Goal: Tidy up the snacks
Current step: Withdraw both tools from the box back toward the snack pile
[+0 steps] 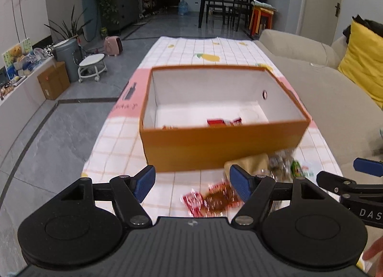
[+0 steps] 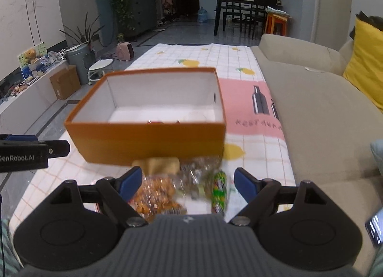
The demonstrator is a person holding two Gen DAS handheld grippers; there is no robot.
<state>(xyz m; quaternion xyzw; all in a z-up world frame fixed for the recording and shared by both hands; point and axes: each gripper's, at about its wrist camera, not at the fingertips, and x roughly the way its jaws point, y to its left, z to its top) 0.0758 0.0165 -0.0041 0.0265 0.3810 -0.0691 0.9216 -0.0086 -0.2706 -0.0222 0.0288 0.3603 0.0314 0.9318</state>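
An open orange box with a white inside stands on the checked tablecloth. Red packets lie on the box floor by its near wall. In front of the box lies a loose heap of snacks. My left gripper hangs open above two red packets. Right of them lie a tan packet and clear wrappers. My right gripper is open over a bag of brown nuggets, clear wrappers and a green candy stick. Nothing is gripped.
A beige sofa with a yellow cushion runs along the table's right side. A phone shows at the lower right. Left of the table the grey floor holds a white stool and a cardboard carton.
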